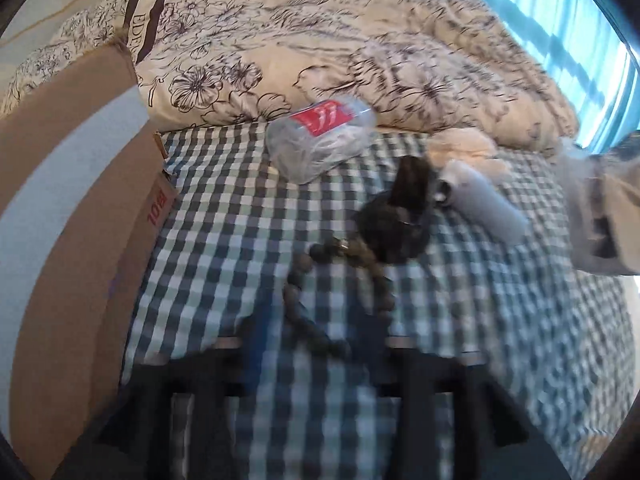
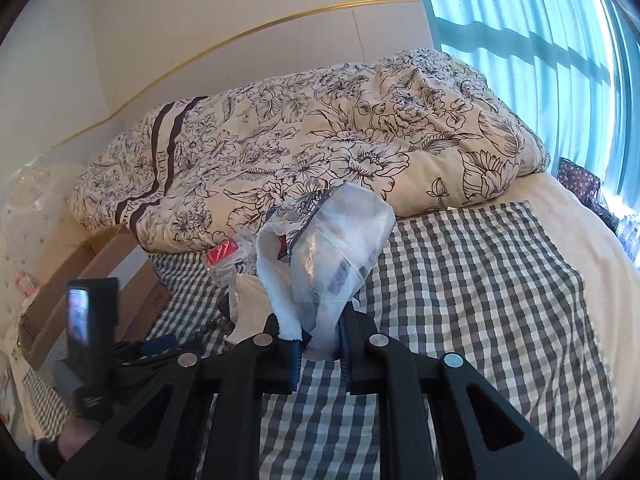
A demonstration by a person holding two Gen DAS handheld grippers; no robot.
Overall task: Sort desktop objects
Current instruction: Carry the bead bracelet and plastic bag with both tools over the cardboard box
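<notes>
A clear plastic bag [image 2: 340, 248] is gripped by the right tool [image 2: 320, 356], lifted above the bed [image 2: 480, 280]. The left tool [image 1: 320, 344] is spread over beads [image 1: 304, 284]. Next, carrying to the cardboard box [image 2: 120, 280] seems needed.

Bed w/ floral duvet [image 2: 320, 140], checked sheet [image 2: 480, 280], teal curtains [image 2: 520, 40], white wall [image 2: 200, 20]
</notes>
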